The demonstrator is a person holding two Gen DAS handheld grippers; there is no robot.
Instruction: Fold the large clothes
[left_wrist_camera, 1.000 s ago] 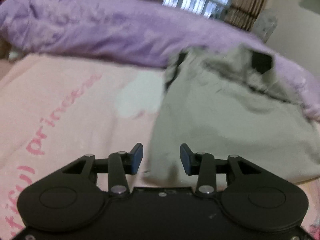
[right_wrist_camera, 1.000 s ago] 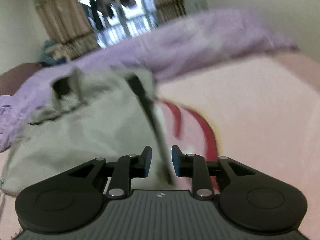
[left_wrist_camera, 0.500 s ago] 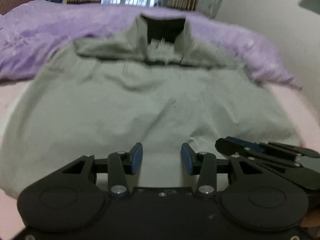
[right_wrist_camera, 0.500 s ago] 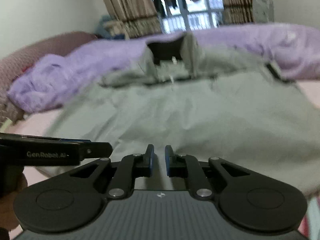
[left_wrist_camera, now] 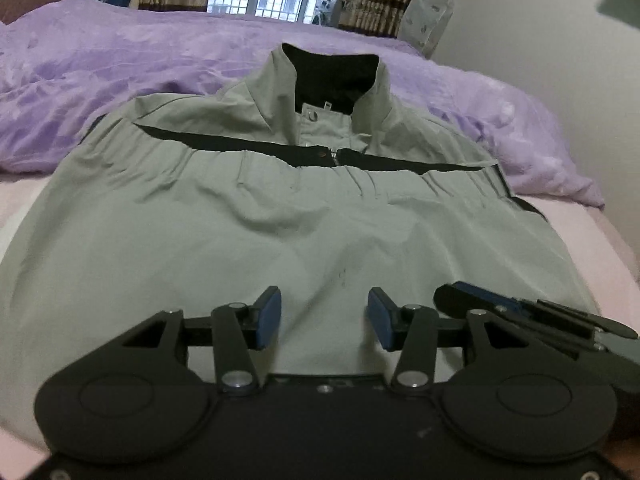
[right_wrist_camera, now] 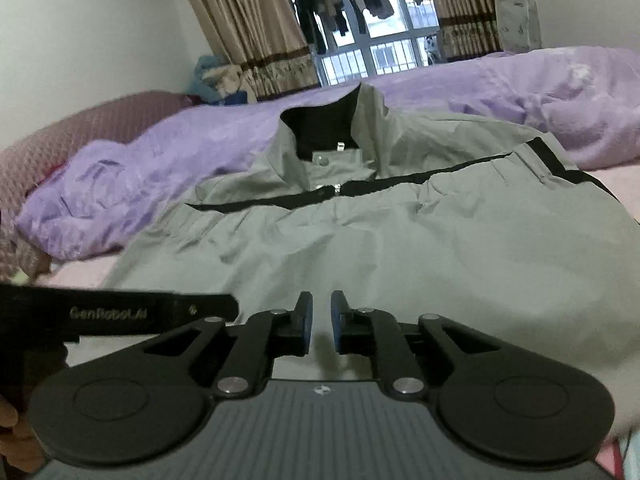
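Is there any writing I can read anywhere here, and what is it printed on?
"GenRobot.AI": slightly blurred, on the black side of the left tongs, seen from the right wrist view.
The small white tag inside the jacket collar: too small to read.
Nothing else carries readable text.

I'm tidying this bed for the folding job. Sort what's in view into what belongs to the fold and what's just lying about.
Belongs to the job:
- grey-green zip jacket with black collar lining, spread flat on the bed
- left gripper, open above the hem
- right gripper, nearly closed, holding nothing

Just lying about:
- rumpled purple blanket
- pink bedsheet
- striped beige curtains
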